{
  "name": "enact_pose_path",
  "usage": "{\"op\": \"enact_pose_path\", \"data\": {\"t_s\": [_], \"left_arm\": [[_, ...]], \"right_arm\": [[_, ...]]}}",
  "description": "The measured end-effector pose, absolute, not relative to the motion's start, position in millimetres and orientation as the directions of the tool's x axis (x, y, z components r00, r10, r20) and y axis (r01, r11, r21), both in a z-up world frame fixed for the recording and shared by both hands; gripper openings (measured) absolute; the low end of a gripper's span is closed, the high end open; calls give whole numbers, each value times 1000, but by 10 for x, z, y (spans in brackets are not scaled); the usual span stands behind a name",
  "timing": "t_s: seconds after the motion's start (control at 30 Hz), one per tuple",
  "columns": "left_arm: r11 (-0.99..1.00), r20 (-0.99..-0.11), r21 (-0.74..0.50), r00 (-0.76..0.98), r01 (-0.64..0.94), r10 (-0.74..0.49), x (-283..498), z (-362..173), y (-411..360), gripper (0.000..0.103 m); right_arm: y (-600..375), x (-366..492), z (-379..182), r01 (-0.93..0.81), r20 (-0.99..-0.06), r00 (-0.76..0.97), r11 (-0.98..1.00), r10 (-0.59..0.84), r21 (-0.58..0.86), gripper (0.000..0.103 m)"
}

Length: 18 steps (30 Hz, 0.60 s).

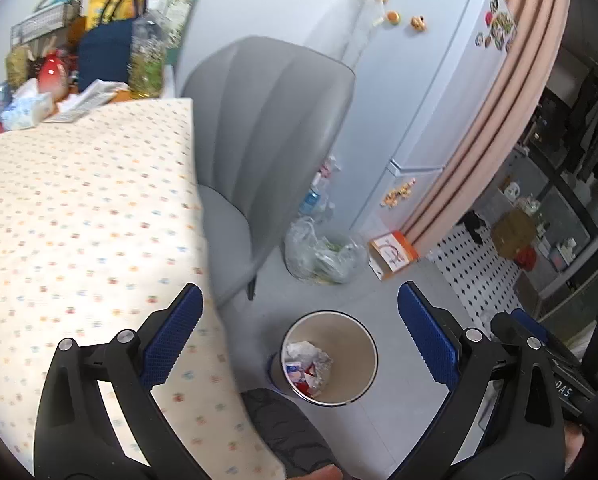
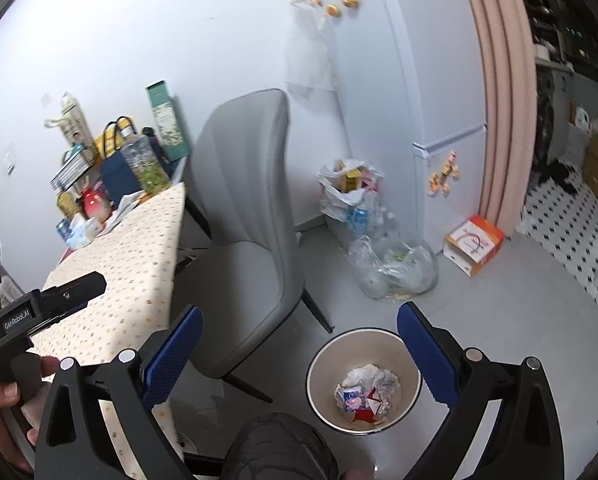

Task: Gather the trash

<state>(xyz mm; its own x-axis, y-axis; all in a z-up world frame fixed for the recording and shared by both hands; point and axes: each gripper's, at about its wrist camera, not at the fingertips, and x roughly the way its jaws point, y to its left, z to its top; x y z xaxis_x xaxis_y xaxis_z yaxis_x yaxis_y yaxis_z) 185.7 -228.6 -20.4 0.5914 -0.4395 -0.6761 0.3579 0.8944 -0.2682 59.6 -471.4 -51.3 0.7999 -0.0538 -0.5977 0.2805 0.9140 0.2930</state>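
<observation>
while both of our black grippers with blue ribbed pads hang above the floor, the left gripper (image 1: 299, 336) stands wide with nothing between its pads, and the right gripper (image 2: 299, 344) is spread just as wide and equally empty. below and between the pads sits the round cream-walled waste bin with a dark rim (image 1: 355, 344), our landmark. inside the bin, at its bottom, lies the crumpled white paper and red-and-blue wrapper trash (image 1: 308, 366). just beside the bin, toward us, a dark-clad knee (image 1: 283, 428) shows. beyond the bin stands the grey upholstered chair (image 1: 267, 152), and left of the bin the table under a cream dotted cloth (image 1: 83, 216). farther past the bin a clear plastic bag of bottles (image 1: 323, 252) rests near the white fridge with magnets (image 1: 431, 92).
</observation>
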Motion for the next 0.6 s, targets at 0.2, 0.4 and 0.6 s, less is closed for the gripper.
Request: {"op": "enact_pose_path", "data": {"t_s": [0.2, 0.4, 0.6], "left_arm": [[914, -654, -234, 642, 331, -400, 1697, 6, -1941, 97], [929, -616, -206, 697, 306, -367, 1476, 213, -1630, 97], [942, -583, -194, 740, 275, -336, 1263, 390, -1316, 97]], "right_arm": [[-4439, 533, -263, 242, -571, 819, 936, -55, 255, 95], [-4162, 475, -58, 197, -545, 837, 955, -47, 221, 95], [-3829, 418, 117, 149, -523, 852, 972, -33, 182, 95]]}}
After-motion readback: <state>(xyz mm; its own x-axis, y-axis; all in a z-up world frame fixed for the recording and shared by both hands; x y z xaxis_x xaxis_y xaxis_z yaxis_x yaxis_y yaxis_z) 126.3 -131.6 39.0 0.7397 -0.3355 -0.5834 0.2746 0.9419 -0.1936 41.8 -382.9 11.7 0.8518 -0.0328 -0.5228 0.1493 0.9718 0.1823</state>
